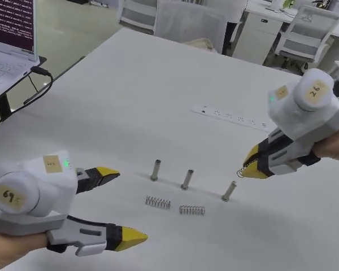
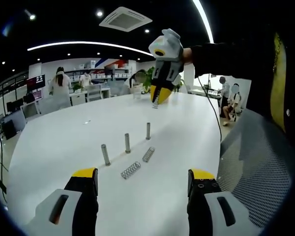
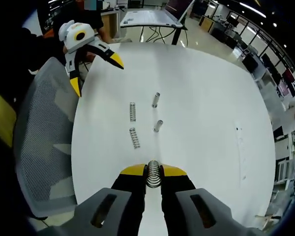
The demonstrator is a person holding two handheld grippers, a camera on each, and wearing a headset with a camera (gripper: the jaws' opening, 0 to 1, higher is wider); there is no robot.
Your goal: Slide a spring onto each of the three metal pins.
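Note:
Three metal pins stand upright in a row on the white table: one on the left [image 1: 155, 169], one in the middle [image 1: 187, 179] and one on the right [image 1: 229, 191]. Two springs [image 1: 158, 202] [image 1: 192, 210] lie flat just in front of them. My right gripper [image 1: 246, 171] hovers just above and to the right of the right pin, shut on a third spring [image 3: 153, 174]. At the near left my left gripper [image 1: 124, 206] is open and holds nothing. The left gripper view shows the pins [image 2: 127, 142], the loose springs [image 2: 131, 170] and the right gripper [image 2: 157, 98] beyond them.
A white power strip [image 1: 231, 117] lies on the table behind the pins. A laptop [image 1: 8, 34] sits on a stand at the far left, with a cable hanging down. Office chairs [image 1: 305, 31] stand past the far edge. A mesh chair [image 3: 44, 142] is near me.

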